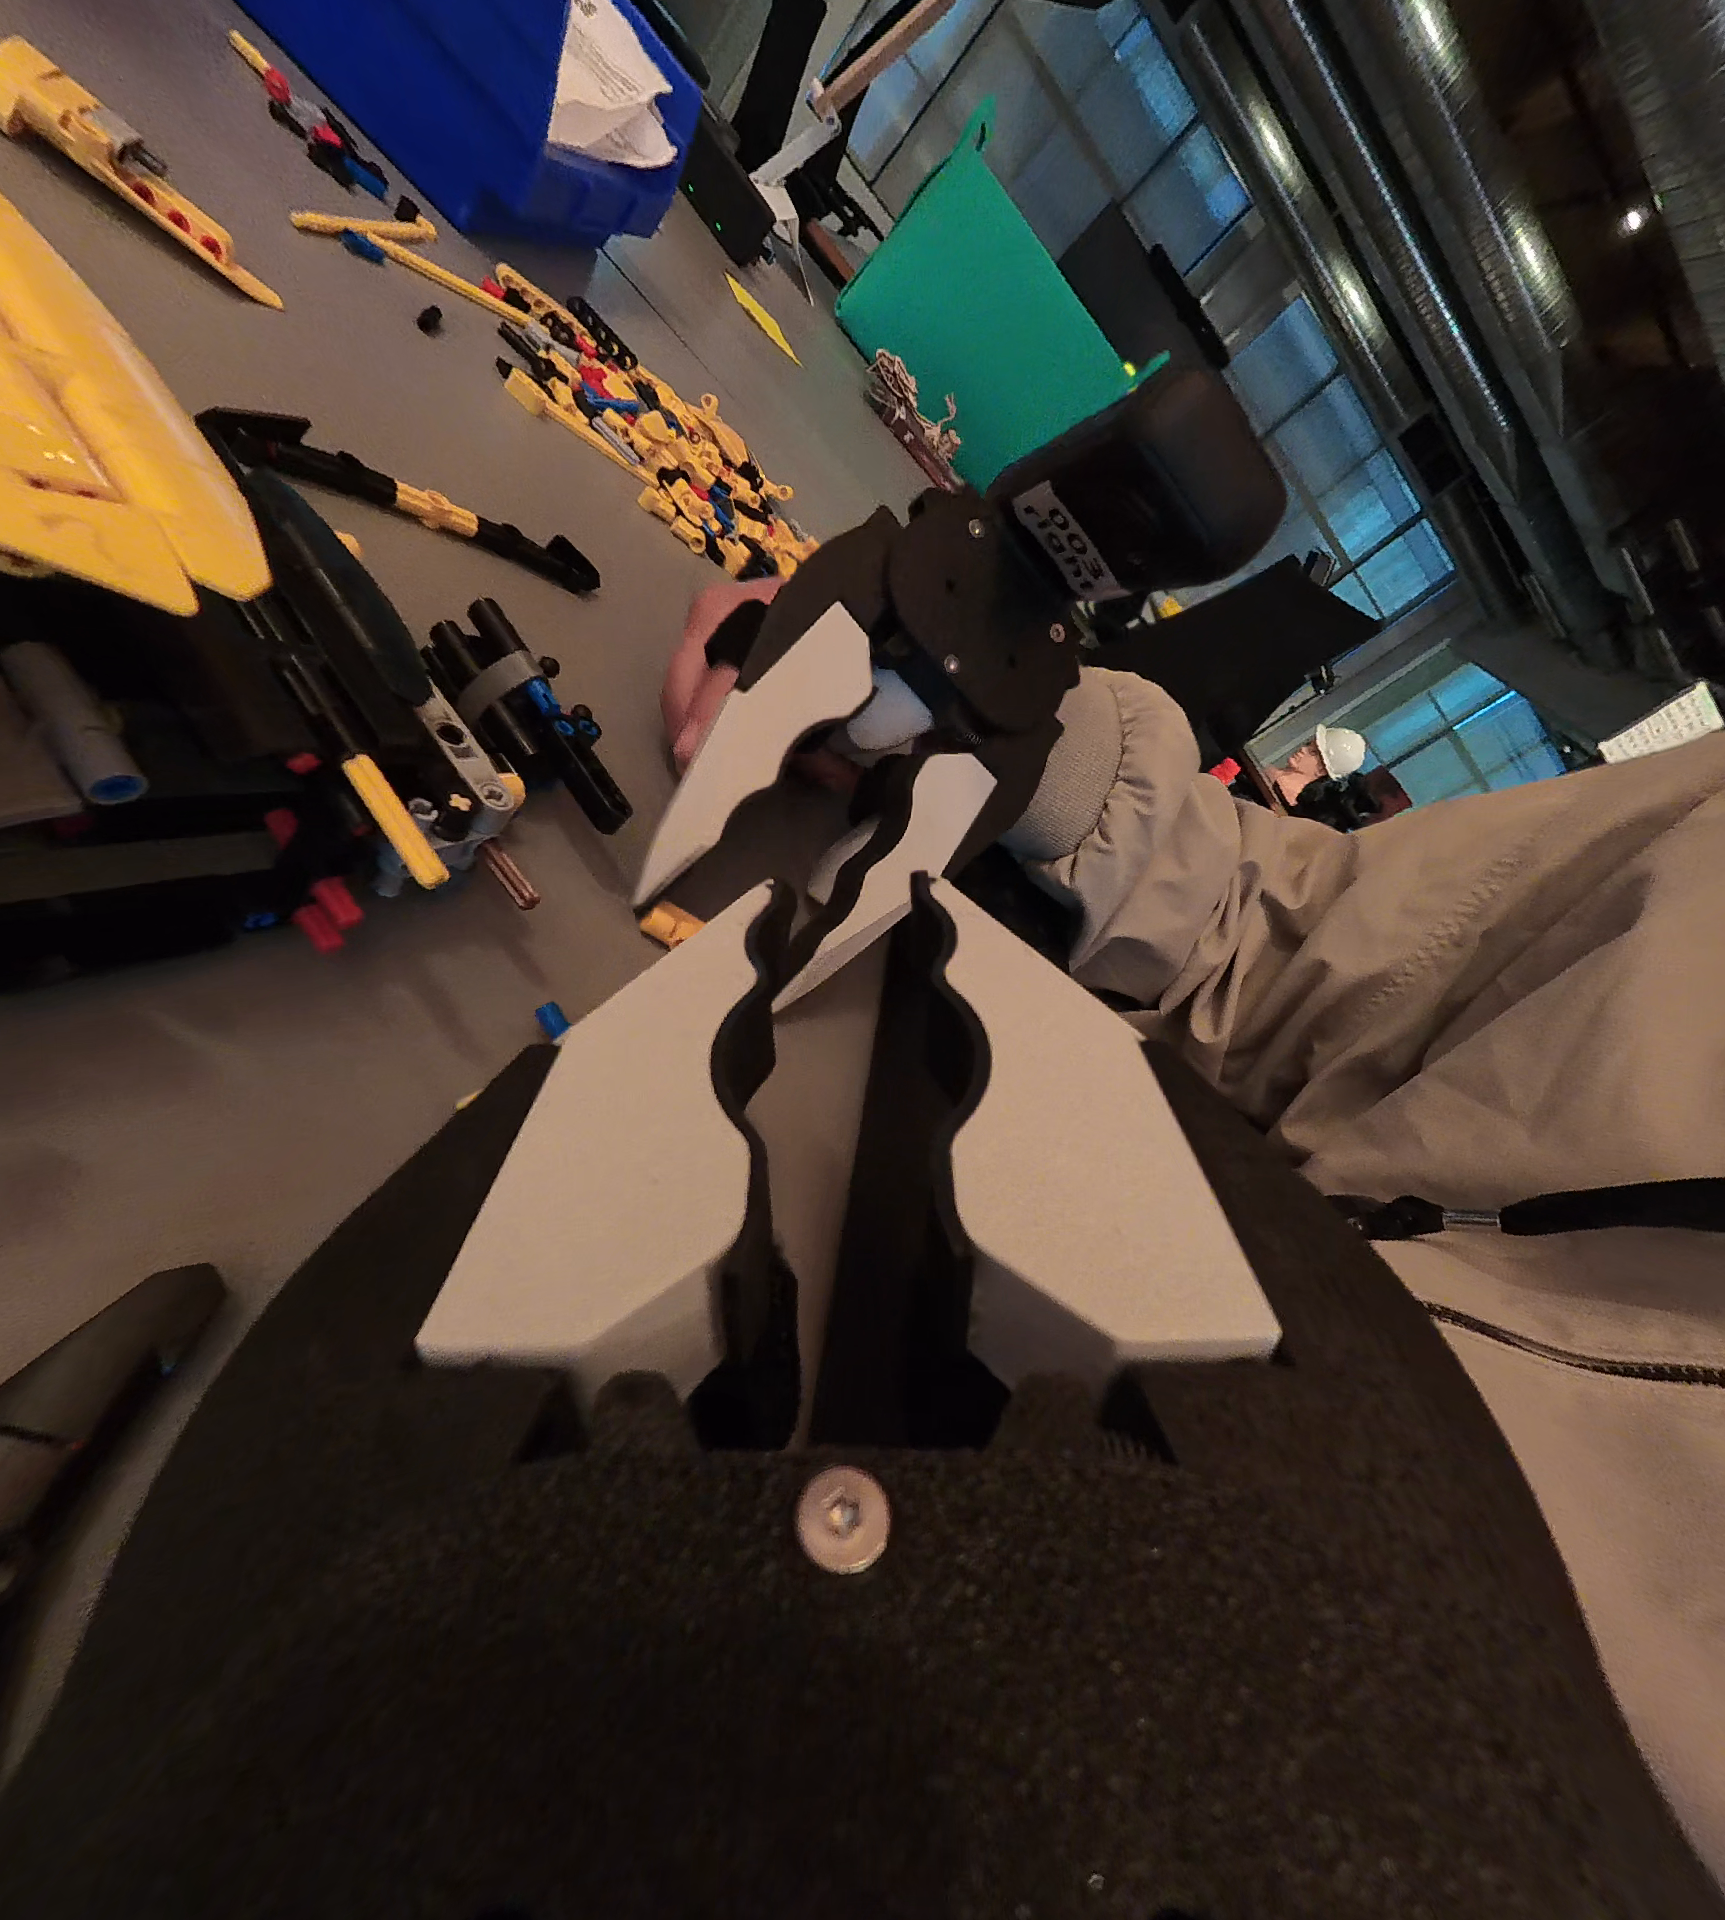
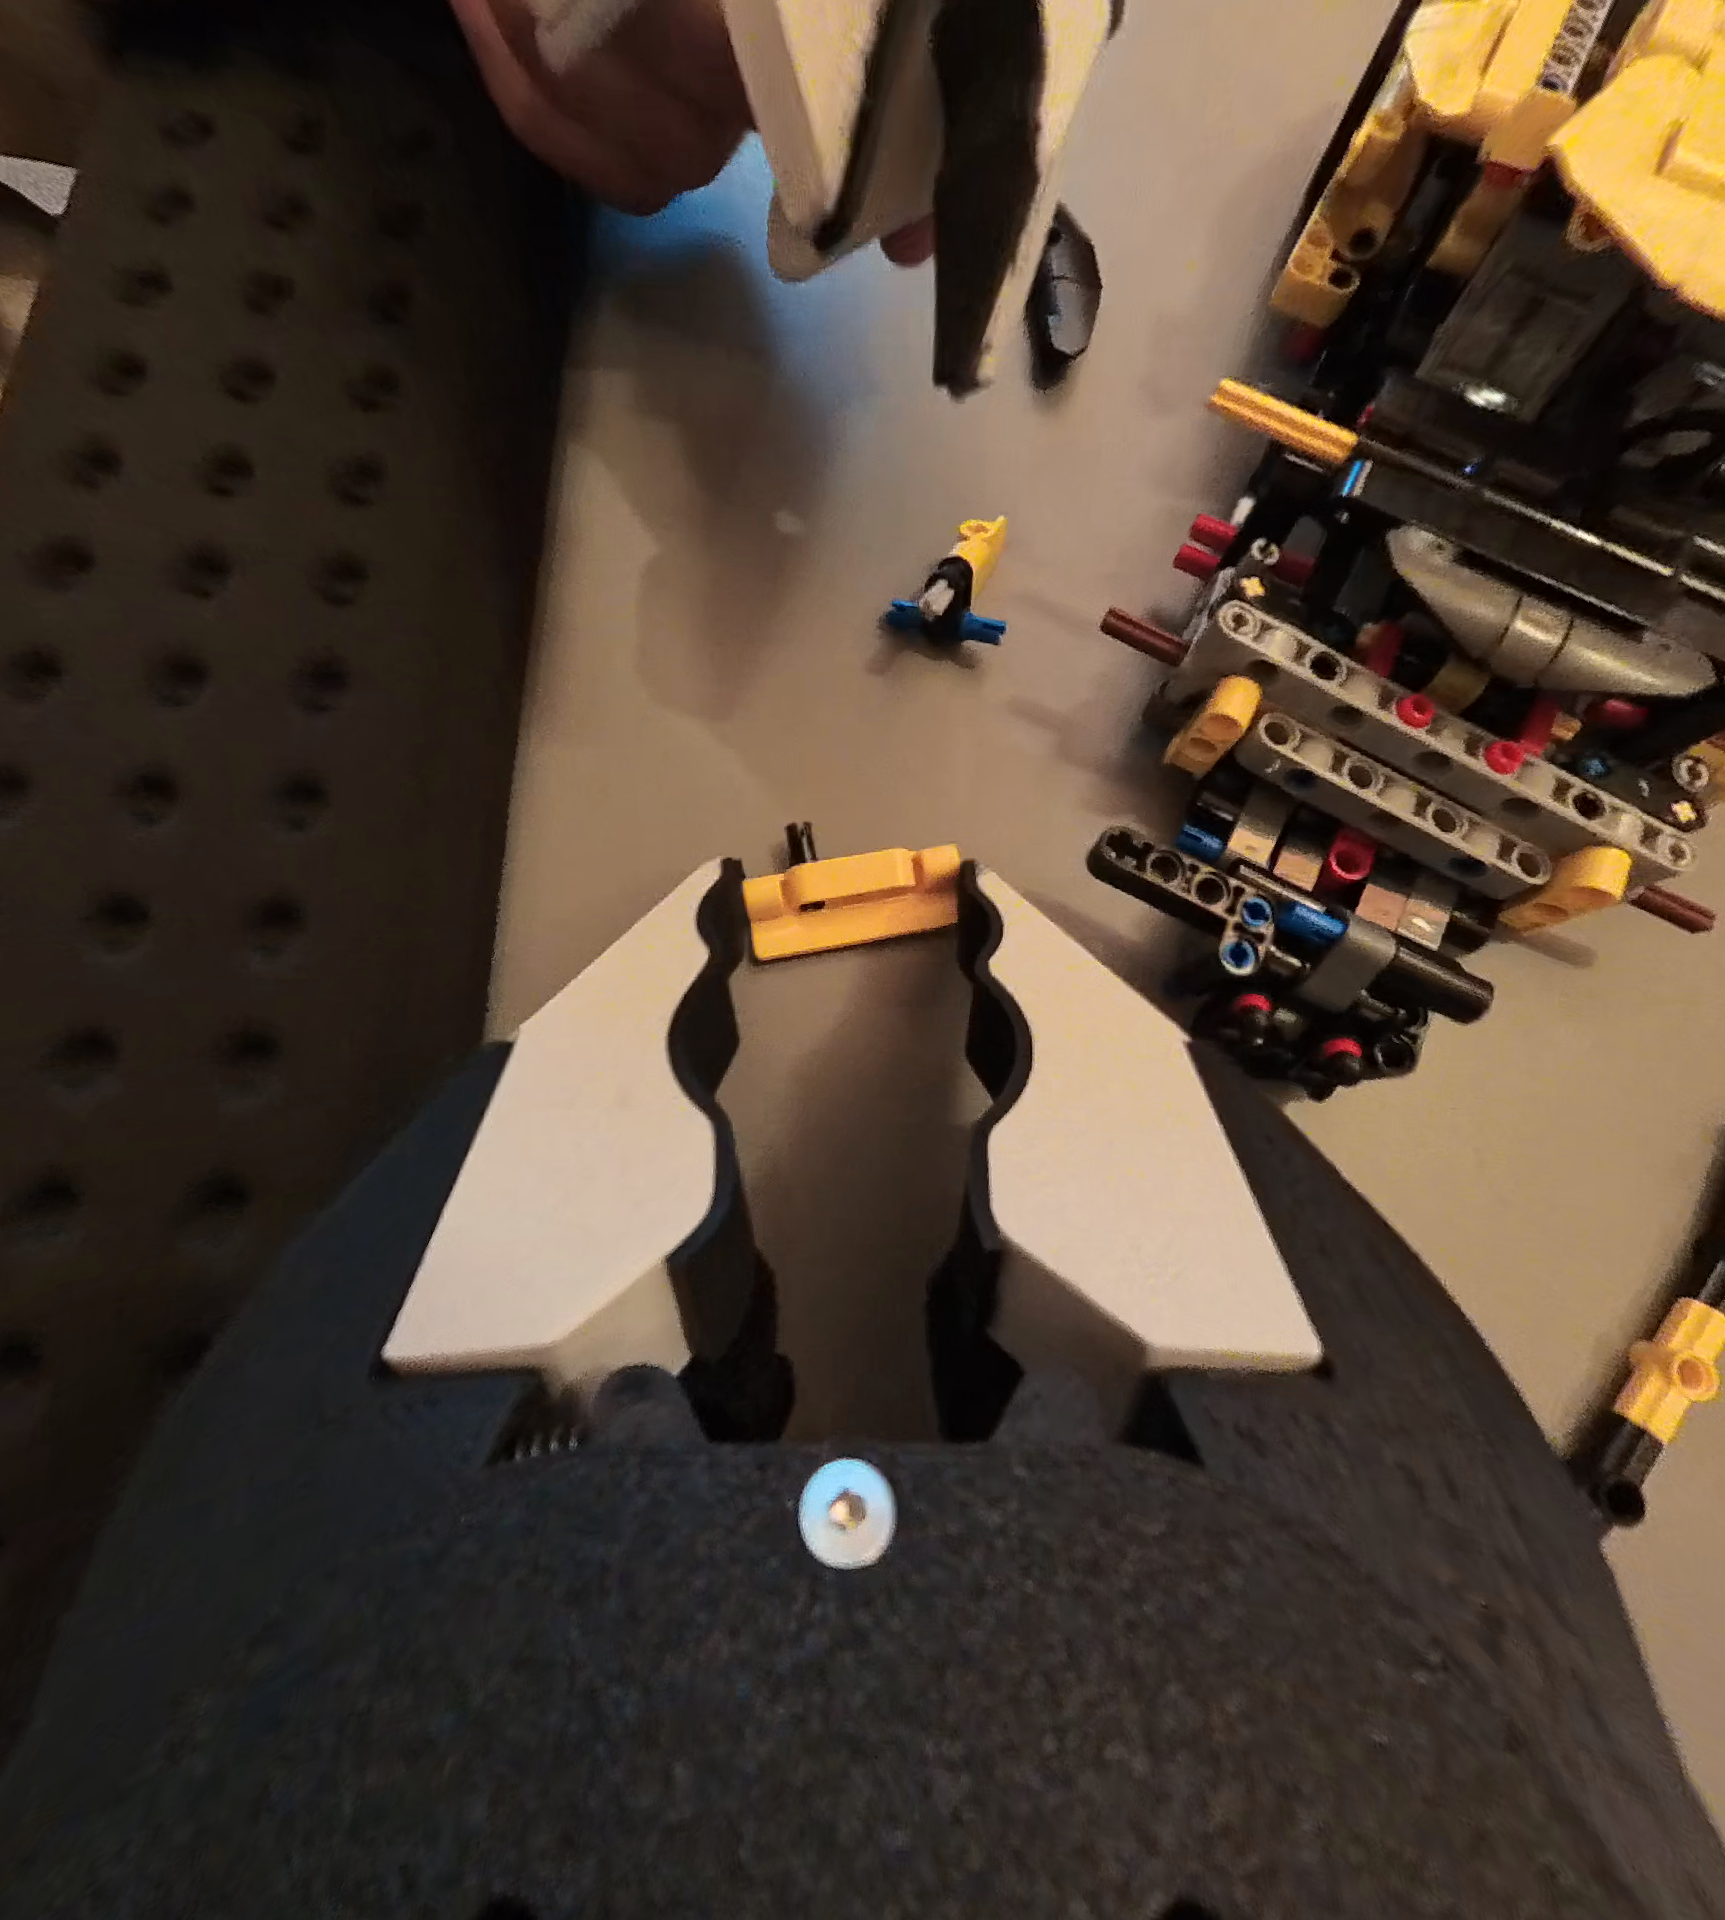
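Observation:
My right gripper (image 2: 853, 883) is shut on a small yellow brick piece (image 2: 853, 899), with its tips low at the grey table (image 2: 733, 675). A black pin sticks out of the piece's far side. The right gripper also shows in the left wrist view (image 1: 712, 904), held by a hand in a beige sleeve (image 1: 1357, 935). My left gripper (image 1: 853, 894) is a little open and empty, just above and behind the right gripper's fingers. It shows blurred at the top of the right wrist view (image 2: 879, 312). A small blue, black and yellow piece (image 2: 946, 597) lies between the two grippers.
A large yellow and black brick-built vehicle (image 2: 1564, 520) stands at the right; in the left wrist view (image 1: 58, 468) it is at the left. A black beam with a yellow connector (image 2: 1689, 1330) lies near it. Loose pieces (image 1: 650, 416) and a blue bin (image 1: 484, 104) lie farther back. A dark perforated board (image 2: 162, 623) borders the table. My right fingertips sit around 9 centimeters from my left ones.

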The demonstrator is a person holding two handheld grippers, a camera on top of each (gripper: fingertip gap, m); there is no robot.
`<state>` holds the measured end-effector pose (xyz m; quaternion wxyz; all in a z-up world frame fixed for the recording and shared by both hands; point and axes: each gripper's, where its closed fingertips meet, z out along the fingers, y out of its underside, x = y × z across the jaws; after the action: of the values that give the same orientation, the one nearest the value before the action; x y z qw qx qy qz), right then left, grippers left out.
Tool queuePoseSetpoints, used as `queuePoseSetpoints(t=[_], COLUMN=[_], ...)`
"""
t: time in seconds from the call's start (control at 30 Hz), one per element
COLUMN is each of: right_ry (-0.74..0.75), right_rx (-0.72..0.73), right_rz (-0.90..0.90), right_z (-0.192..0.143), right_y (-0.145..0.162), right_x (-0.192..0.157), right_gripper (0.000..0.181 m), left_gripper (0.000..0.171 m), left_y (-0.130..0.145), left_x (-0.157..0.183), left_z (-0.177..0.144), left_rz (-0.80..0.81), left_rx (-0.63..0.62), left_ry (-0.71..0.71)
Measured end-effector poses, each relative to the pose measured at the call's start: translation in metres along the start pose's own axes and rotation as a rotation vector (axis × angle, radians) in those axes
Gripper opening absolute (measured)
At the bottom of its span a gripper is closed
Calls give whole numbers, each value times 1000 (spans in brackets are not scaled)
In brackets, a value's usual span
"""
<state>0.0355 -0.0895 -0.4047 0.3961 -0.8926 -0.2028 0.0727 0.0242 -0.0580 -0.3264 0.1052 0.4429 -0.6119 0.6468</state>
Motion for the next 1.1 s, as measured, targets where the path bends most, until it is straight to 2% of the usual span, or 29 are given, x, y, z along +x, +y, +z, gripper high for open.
queuePoseSetpoints(t=[0.1, 0.23, 0.37, 0.53, 0.73, 0.83, 1.1], right_ry=[46, 290, 492, 490, 479, 484, 495], right_rx=[-4, 198, 192, 214, 185, 187, 177], right_rz=[-1, -110, -203, -209, -238, -242, -241], right_z=[2, -21, -27, -28, -19, -20, -20], right_y=[-5, -58, -68, -74, -73, -75, -73], right_x=[3, 11, 21, 16, 12, 11, 13], right_gripper=[40, 39, 39, 39, 39, 39, 39], left_gripper=[20, 20, 20, 19, 12, 3, 10], left_y=[4, -4, -3, 4, 4, 4, 5], left_x=[-4, -10, -6, -3, -3, -2, -3], left_z=[3, -3, -3, 4, 4, 4, 5], left_rz=[-17, -67, -48, -16, -11, -3, -13], left_rx=[-26, 26, 23, -31, -29, -31, -38], left_ry=[-12, -21, -8, -10, -7, -5, -4])
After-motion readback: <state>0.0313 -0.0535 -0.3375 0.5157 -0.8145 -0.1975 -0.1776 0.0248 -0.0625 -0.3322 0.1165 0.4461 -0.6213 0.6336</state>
